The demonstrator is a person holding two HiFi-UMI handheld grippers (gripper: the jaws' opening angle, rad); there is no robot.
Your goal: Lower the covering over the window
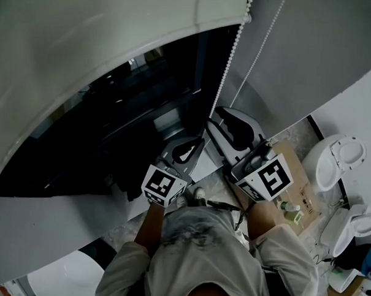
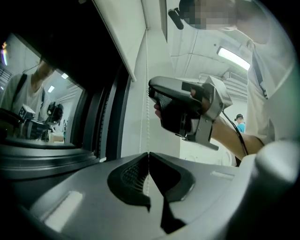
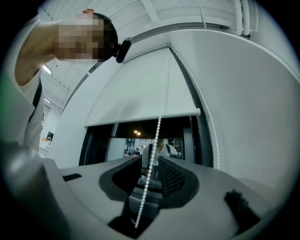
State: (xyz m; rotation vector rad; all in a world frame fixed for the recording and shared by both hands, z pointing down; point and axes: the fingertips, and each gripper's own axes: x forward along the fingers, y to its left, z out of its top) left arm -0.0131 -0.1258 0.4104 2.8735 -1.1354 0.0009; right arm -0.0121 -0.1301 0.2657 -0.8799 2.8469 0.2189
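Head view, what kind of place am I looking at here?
Probably an indoor workroom or office, seemingly after dark: a tall dark window with a white roller blind and bead chain, plus a cardboard box on the floor.

Head cam sat up top, looking steeply down past the person's chest at the dark window (image 1: pixel 125 123). The left gripper (image 2: pixel 148 154) cam rode right behind its jaws, facing level along the wall. The right gripper (image 3: pixel 149 157) cam tilted slightly up at the roller blind (image 3: pixel 140 89), pretty close. All three caught the bead chain (image 3: pixel 154 140).
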